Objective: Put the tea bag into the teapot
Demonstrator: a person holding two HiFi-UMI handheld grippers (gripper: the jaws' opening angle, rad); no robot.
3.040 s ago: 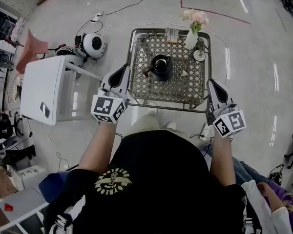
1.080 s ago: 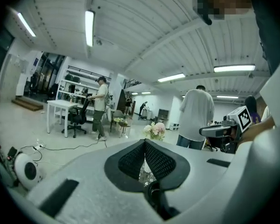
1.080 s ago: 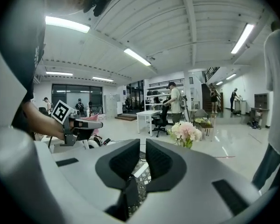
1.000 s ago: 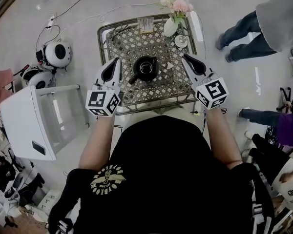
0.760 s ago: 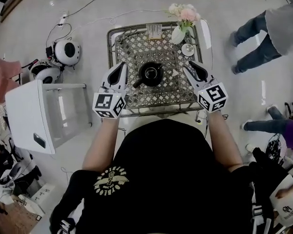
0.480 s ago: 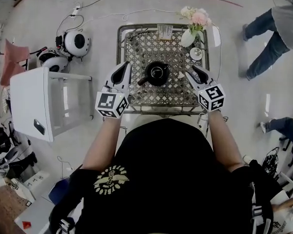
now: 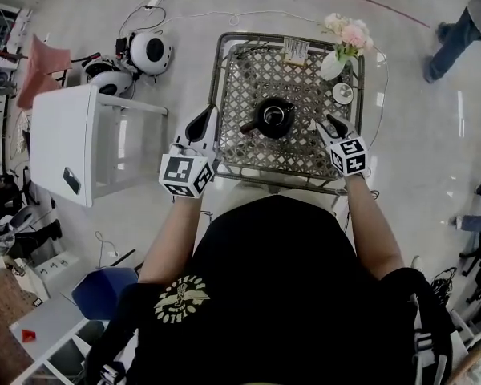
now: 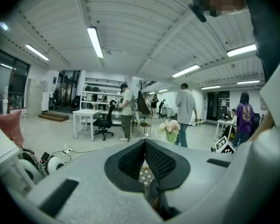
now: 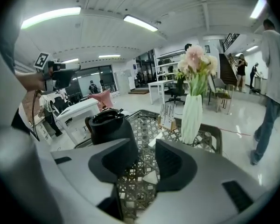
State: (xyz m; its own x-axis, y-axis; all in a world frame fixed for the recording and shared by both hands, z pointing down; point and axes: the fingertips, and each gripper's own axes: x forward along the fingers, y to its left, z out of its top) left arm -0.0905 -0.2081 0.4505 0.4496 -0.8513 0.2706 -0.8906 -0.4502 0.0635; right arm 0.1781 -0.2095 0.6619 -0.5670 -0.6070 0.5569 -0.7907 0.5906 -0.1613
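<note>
Lattice table (image 7: 244,70) sits upper centre in the head view, teapot (image 7: 274,117) mid-top; left gripper view: left gripper (image 8: 144,143) closed, empty; right gripper view: right gripper (image 9: 143,148), jaws just opened, frames the ungripped tea bag (image 9: 150,177) lower centre, so it is reaching, and next should lower and pinch.

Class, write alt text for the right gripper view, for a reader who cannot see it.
The right gripper, jaws open and having just opened wider, frames a small white tea bag lying ungripped on a metal lattice table. A black open-topped teapot stands beyond on the left, a white vase of pink flowers on the right.
</note>
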